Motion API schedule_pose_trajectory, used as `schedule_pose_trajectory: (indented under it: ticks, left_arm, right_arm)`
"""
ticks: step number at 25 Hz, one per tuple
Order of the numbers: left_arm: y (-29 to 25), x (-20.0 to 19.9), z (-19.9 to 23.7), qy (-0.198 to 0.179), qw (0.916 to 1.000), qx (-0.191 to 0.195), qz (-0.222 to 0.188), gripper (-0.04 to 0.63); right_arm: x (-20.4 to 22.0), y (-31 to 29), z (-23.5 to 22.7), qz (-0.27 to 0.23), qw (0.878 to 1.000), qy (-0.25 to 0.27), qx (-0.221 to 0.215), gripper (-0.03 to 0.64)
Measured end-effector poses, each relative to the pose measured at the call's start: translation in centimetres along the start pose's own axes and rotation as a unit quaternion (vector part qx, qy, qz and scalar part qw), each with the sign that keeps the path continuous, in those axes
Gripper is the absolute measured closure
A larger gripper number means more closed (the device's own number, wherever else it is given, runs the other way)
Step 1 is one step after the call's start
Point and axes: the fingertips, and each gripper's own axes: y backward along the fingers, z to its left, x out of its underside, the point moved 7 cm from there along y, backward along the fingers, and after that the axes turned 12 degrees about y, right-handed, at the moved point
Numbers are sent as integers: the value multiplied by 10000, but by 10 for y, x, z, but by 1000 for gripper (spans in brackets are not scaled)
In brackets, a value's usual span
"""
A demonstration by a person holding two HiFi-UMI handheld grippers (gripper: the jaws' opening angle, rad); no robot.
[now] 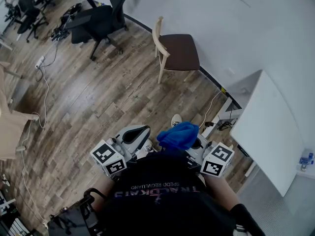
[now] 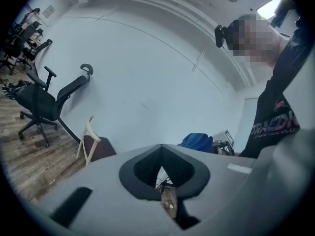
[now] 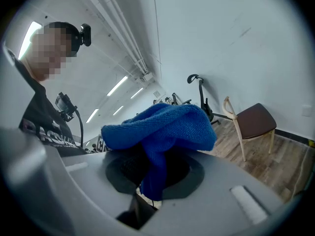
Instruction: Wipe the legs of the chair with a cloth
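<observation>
Head view, left to right: a white power strip (image 1: 40, 61) and its cable trail over the wood floor (image 1: 88, 102) near its left edge. A black office chair (image 1: 101, 18) stands at the floor's far edge, by the wall. Lower down, the left claw (image 1: 137, 133) is held out in front of the person's dark shirt (image 1: 157, 191), with its marker cube toward the camera. In the left gripper view that claw (image 2: 162, 173) has its jaws drawn almost together, with only a thin sliver of floor showing between the pads and nothing gripped.

Just to its right, the blue cloth (image 1: 178, 135) bunches above the right claw (image 1: 196, 146). The right gripper view shows this claw (image 3: 155, 177) pinching a fold of the cloth (image 3: 162, 124) while the rest flops over the top of the pads. The wooden chair (image 1: 178, 50), brown-seated, stands at the floor's far edge close beside the white wall. Its pale legs (image 1: 160, 73) rest on the boards, well apart from both claws and the cloth. A white tabletop (image 1: 268, 127) fills the right side.
</observation>
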Motion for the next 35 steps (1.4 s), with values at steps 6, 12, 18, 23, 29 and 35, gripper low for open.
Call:
schedule_pose_trajectory:
  ticks: [6, 12, 18, 23, 29, 35]
  left_arm:
    - [-22, 5, 2, 84, 9999, -3, 93, 598]
    - [-50, 0, 9, 259, 9996, -53, 110, 598]
    - [-101, -17, 15, 336, 9993, -183, 7, 598]
    - [-165, -37, 34, 446, 9980, -427, -147, 598]
    - [-204, -41, 41, 534, 9966, -625, -99, 598]
    - [-250, -45, 66, 288, 9939, -1064, -48, 598]
  right_arm:
    - [-3, 13, -23, -13, 9999, -90, 116, 552]
    - [-19, 21, -54, 52, 9996, -43, 280, 552]
    - [-45, 27, -103, 230, 9997, -93, 79, 552]
    - [-73, 28, -177, 356, 9993, -57, -110, 552]
    - [-88, 30, -222, 468, 9985, -36, -287, 552]
    - [-85, 25, -294, 705, 9967, -155, -363, 552]
